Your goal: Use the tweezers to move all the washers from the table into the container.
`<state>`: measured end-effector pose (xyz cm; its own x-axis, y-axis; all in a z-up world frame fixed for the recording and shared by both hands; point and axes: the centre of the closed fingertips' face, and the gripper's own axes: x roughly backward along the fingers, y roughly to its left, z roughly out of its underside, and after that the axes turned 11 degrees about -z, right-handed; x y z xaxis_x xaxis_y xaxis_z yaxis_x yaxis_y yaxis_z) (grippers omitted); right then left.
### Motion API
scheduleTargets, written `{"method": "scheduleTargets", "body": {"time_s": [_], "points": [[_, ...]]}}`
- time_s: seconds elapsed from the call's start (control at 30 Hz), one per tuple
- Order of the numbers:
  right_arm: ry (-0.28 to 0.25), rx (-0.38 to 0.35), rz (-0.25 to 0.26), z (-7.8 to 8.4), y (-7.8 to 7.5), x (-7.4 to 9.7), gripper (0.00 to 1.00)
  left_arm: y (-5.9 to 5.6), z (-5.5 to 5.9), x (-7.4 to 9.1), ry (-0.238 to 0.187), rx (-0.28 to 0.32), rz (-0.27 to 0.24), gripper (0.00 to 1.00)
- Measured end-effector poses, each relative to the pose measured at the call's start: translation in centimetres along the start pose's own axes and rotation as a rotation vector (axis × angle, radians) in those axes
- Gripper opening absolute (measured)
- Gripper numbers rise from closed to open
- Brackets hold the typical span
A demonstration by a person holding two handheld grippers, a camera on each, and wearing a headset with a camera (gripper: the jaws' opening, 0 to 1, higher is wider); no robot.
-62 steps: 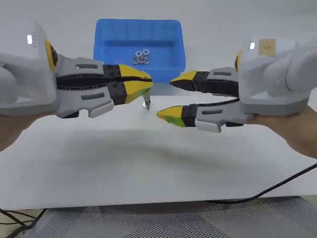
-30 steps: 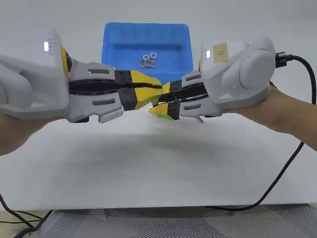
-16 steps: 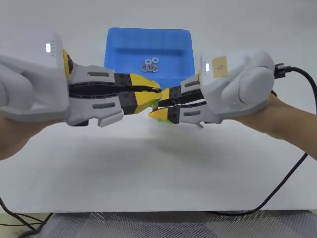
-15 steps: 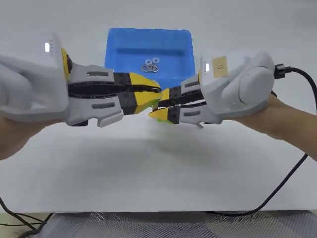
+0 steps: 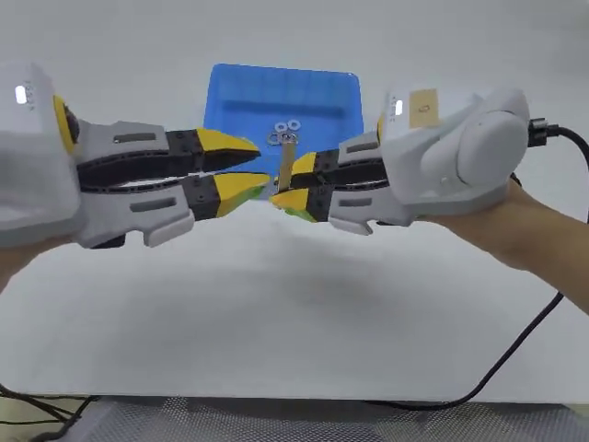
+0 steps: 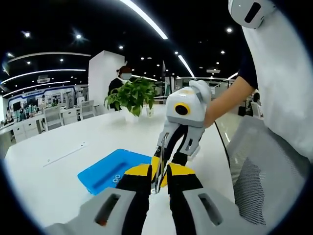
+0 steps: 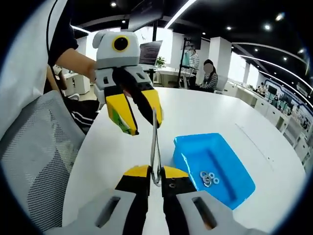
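White tabletop (image 5: 294, 304) fills the lower part of the head view. A blue container (image 5: 230, 92) sits at upper centre of the frame, with its far wall toward the top edge. A small cluster of washers (image 5: 287, 134) lies on the container floor, near its front wall.

The right gripper (image 5: 293, 182) enters from the right of the frame. Its jaws are closed narrowly on the tweezers (image 5: 285, 164). The tweezers stand roughly upright above the yellow jaw tips, in front of the container. In the right gripper view, the tweezers rise from between this gripper's own jaws at lower centre. Their two thin arms lie close together.

The left gripper (image 5: 247, 166) enters from the left of the frame. Its jaws stand apart and grip nothing. In the right gripper view, its two yellow tips flank the upper end of the tweezers. Contact between that end and the nearer tip cannot be determined.

The two grippers face each other above the table, tip to tip and just beside one another.

A black cable (image 5: 543, 304) runs from the right gripper down toward the lower right edge. In the left gripper view, a potted plant (image 6: 132, 95) stands on the far side of the table, in a large ceiling-lit office.
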<state>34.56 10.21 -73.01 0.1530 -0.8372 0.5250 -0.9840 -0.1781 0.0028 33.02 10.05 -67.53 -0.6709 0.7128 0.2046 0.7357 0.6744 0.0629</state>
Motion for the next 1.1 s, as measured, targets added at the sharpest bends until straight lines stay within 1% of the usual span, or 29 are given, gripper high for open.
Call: {"method": "scheduleTargets", "body": {"time_s": [0.1,0.23,0.4,0.53,0.67,0.77,0.9,0.97,1.03,1.1], "points": [[-0.012,0.011,0.018,-1.4,-0.5,0.6,0.09,0.2,0.1,0.9,0.003,-0.007,-0.019,0.18],[-0.026,0.041,0.057,-3.0,-1.4,1.6,0.09,0.7,0.1,2.0,-0.003,0.002,-0.046,0.2],[-0.041,0.041,0.106,-4.2,-3.0,2.7,0.09,1.1,0.1,2.8,-0.008,0.025,-0.081,0.23],[-0.043,0.049,0.14,-4.6,-4.4,3.4,0.09,1.0,0.0,3.2,-0.011,0.037,-0.103,0.25],[-0.041,0.036,0.155,-4.4,-6.0,3.6,0.09,0.9,0.0,3.2,-0.015,0.053,-0.113,0.26],[-0.05,0.023,0.164,-4.4,-6.9,3.6,0.09,1.0,0.1,3.4,-0.012,0.059,-0.119,0.26],[-0.059,0.018,0.169,-4.3,-8.3,3.4,0.09,1.1,0.4,3.6,0.012,0.066,-0.119,0.29],[-0.062,0.004,0.161,-3.9,-8.7,3.0,0.09,1.4,0.6,3.6,0.025,0.08,-0.125,0.32],[-0.046,-0.001,0.153,-3.2,-9.0,2.5,0.09,1.8,0.7,3.6,0.025,0.079,-0.138,0.36],[-0.034,-0.004,0.143,-2.6,-9.2,2.1,0.09,2.0,0.7,3.6,0.026,0.091,-0.144,0.4]]}}
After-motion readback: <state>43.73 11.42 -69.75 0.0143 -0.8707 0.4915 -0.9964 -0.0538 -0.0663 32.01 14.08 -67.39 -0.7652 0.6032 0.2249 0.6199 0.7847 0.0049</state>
